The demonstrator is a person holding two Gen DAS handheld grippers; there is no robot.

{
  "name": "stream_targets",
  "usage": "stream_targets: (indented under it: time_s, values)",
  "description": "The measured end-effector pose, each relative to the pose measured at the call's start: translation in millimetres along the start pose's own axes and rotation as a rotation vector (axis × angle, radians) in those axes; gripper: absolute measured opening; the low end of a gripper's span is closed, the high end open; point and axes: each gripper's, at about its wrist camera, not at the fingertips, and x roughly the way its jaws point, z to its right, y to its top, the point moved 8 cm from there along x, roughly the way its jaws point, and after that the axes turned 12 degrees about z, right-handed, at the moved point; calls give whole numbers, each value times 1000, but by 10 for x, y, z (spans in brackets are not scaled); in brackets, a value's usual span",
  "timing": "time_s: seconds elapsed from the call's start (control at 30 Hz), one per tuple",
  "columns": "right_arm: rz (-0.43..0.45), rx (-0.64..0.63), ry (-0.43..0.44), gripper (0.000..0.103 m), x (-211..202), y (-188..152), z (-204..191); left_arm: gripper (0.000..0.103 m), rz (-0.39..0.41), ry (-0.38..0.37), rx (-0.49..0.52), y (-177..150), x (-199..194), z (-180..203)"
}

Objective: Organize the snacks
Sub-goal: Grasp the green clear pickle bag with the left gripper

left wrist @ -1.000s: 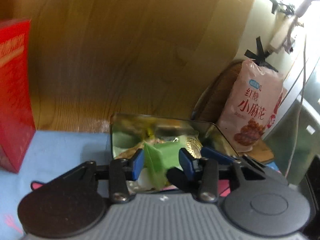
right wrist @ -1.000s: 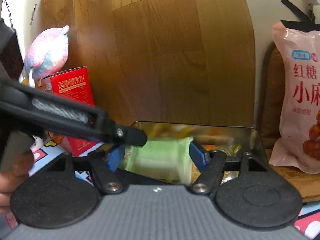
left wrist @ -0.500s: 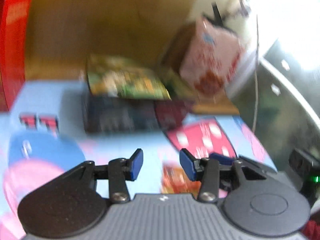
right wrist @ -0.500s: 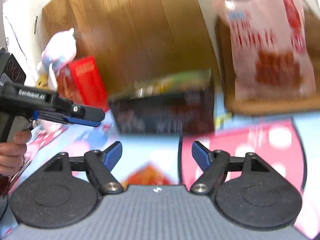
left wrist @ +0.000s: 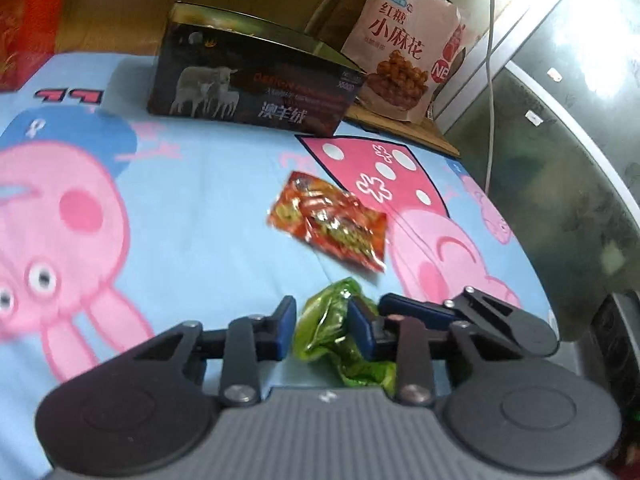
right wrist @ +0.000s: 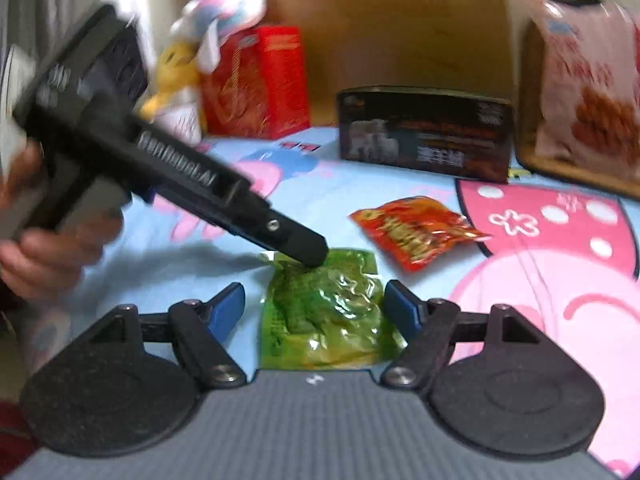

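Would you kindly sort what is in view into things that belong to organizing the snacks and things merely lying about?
Belongs to the job:
green snack packet
red snack packet
dark box
left gripper
right gripper

Lying about:
pink snack bag
red carton
plush toy
white cable

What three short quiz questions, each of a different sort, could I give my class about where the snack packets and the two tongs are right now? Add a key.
1. True or false: the green snack packet lies inside the dark box.
2. Multiple choice: the red snack packet lies on (A) the cartoon cloth, (B) the wooden board under the pink bag, (C) the dark box.
3. Fill in: the left tongs and the right tongs both straddle the ___ packet.

Key: 1 false, it lies on the cloth; 2 A; 3 green.
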Motion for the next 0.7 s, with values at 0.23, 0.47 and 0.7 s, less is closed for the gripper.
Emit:
stream_targets:
  time_s: [0.23,0.47,0.7]
  values:
    - [-7,-86,26,77,-104,-88,-110,47,-11,-78,-76,-302,-160,175]
    - [27,-48,19,75,-224,-89,-66,26,-4,-45,-122,-376,-114,211]
    - [27,9,-69,91,-465,-225,43,26,-11,-46,-132,-431,-170,232]
